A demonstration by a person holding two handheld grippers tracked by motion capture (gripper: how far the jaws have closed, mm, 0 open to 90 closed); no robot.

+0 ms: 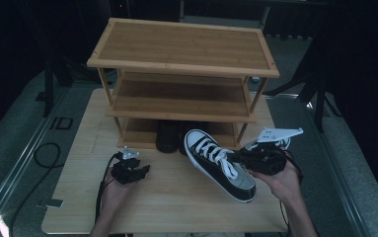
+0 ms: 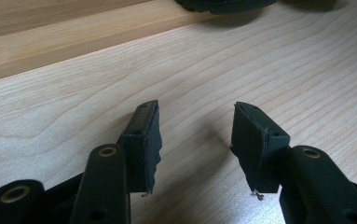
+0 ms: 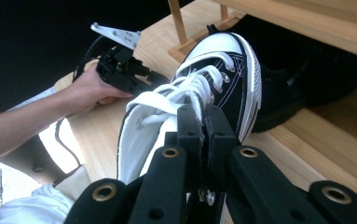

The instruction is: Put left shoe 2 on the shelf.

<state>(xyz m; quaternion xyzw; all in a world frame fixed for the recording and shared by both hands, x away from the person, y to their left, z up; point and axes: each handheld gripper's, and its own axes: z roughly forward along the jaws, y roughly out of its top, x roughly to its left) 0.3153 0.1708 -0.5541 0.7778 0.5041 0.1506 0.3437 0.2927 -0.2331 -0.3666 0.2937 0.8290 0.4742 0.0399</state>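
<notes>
A black canvas sneaker (image 1: 215, 163) with white laces, toe cap and sole is tilted in front of the rack, toe toward the bottom shelf. My right gripper (image 1: 237, 157) comes in from the right and is shut on the edge of its opening. In the right gripper view the jaws (image 3: 203, 116) pinch the sneaker (image 3: 223, 70) at the rim beside the laces. My left gripper (image 1: 141, 170) rests low over the table at the left, held in a hand. Its jaws (image 2: 195, 126) stand open with bare wood between them. The left gripper (image 3: 120, 70) also shows beyond the sneaker.
A three-tier bamboo shoe rack (image 1: 181, 47) stands at the back of the wooden table (image 1: 176, 207). A pair of black shoes (image 1: 168, 136) sits on its bottom shelf, close behind the sneaker's toe (image 3: 316, 70). Dark floor and stands surround the table.
</notes>
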